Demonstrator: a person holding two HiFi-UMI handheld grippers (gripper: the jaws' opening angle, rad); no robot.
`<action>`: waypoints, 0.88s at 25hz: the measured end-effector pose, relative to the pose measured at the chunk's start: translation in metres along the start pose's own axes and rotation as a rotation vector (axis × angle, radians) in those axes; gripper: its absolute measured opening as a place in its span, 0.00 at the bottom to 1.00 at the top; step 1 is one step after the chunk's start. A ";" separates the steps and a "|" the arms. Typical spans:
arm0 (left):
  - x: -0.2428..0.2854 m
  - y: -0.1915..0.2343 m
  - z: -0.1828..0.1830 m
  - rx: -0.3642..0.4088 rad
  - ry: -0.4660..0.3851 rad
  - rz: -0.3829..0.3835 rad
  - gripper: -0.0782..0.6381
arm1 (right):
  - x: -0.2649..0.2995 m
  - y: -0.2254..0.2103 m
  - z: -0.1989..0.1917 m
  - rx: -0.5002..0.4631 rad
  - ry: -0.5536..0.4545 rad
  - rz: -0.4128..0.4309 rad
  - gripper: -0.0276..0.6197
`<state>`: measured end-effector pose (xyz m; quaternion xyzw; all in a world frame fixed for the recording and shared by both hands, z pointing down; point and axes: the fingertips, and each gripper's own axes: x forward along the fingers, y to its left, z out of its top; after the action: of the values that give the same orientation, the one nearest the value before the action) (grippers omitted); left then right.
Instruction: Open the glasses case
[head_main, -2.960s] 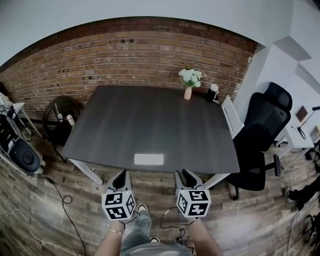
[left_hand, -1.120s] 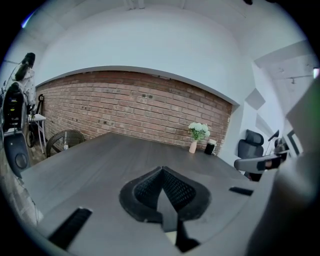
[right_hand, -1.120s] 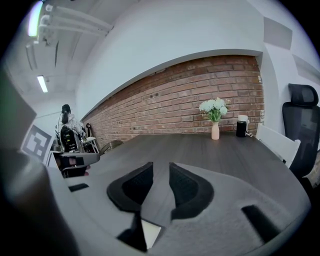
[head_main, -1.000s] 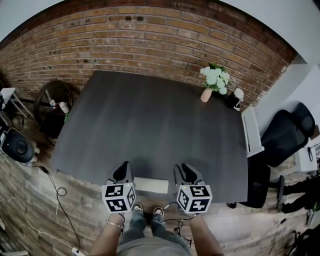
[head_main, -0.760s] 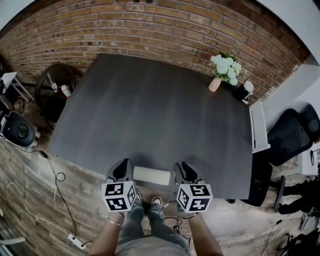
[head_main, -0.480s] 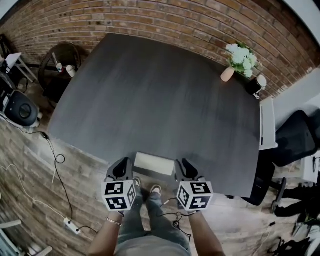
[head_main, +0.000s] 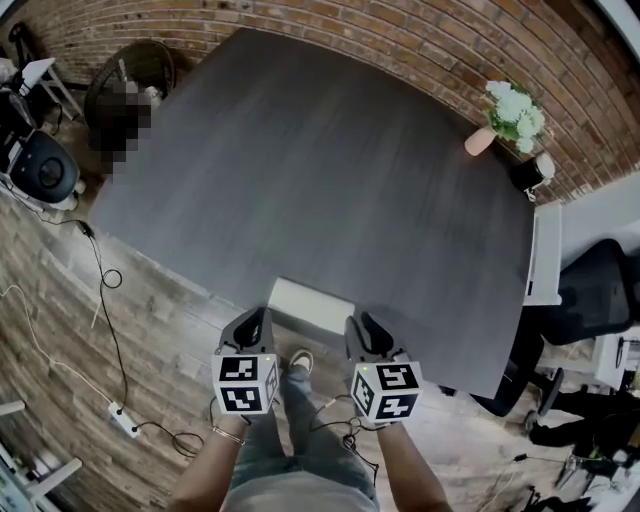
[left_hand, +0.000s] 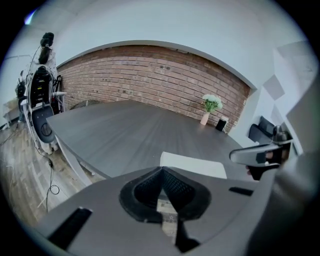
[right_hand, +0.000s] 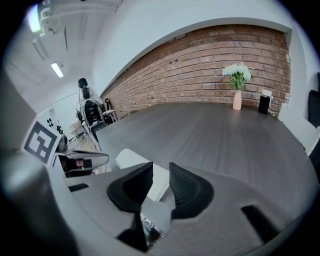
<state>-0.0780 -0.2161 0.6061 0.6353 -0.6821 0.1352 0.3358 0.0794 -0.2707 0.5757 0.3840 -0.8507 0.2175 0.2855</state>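
The glasses case (head_main: 312, 305), a white oblong box with its lid down, is lying flat on the dark table (head_main: 300, 170), right at the edge nearest the person and with its long side running along that edge. The person is standing just short of the case and holding both forearms forward and roughly parallel, one on each side of it. The left gripper (head_main: 250, 328) is hovering just beside the case's left end, nose pointing past it over the table. Its marker cube (head_main: 245, 383) is sitting nearer the person than the case. In the left gripper view its two ribbed pads are pressing together at the tip with nothing between them, and the case is showing just beyond them, slightly to the right. The right gripper (head_main: 362, 335) is hovering just beside the case's right end and is not touching it. Its own cube (head_main: 387, 390) is likewise on the person's side of the case. In the right gripper view its jaws are standing a narrow gap apart and holding nothing, with the case lying past them to the left. A vase of white flowers (head_main: 510, 110) is standing well away from the case, at the far right corner, by the brick wall (head_main: 400, 30). One shoe (head_main: 300, 358) is showing on the wooden floor just below the case.
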 end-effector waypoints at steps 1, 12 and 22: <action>0.002 -0.002 -0.003 0.003 0.006 -0.002 0.10 | 0.000 0.000 -0.003 -0.006 0.004 0.000 0.20; 0.020 -0.005 -0.020 0.014 0.028 -0.011 0.10 | 0.006 0.004 -0.026 -0.083 0.028 0.025 0.20; 0.027 -0.006 -0.019 0.027 0.033 -0.014 0.10 | 0.011 0.011 -0.035 -0.169 0.046 0.038 0.20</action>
<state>-0.0662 -0.2260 0.6354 0.6422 -0.6703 0.1526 0.3392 0.0763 -0.2495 0.6075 0.3372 -0.8664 0.1590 0.3322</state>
